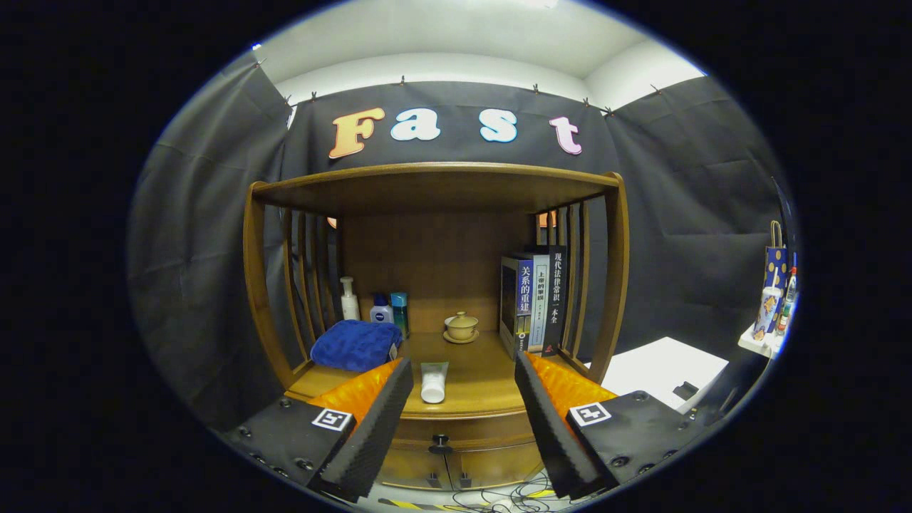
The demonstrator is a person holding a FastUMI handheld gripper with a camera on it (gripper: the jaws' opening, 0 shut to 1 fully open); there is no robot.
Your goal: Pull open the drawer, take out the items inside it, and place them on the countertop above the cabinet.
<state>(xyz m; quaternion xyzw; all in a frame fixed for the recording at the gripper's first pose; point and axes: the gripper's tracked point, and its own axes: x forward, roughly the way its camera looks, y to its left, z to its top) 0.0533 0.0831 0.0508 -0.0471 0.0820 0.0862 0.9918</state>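
Observation:
A wooden cabinet [434, 185] with a shelf top stands ahead of me. Its drawer [463, 431] sits shut under the countertop [477, 377], with a dark knob [440, 442] at its middle. A white tube [433, 381] lies on the countertop near the front edge, between my fingers and a little beyond them. My gripper [463, 374] is open, its fingers spread wide and holding nothing. The knob lies below and just ahead of the fingers.
On the countertop lie a blue folded towel [355, 345], three bottles [374, 306] behind it, a small lidded cup on a saucer [461, 327] and upright books [534, 299]. A white table [659, 370] stands to the right. Cables [499, 499] lie on the floor.

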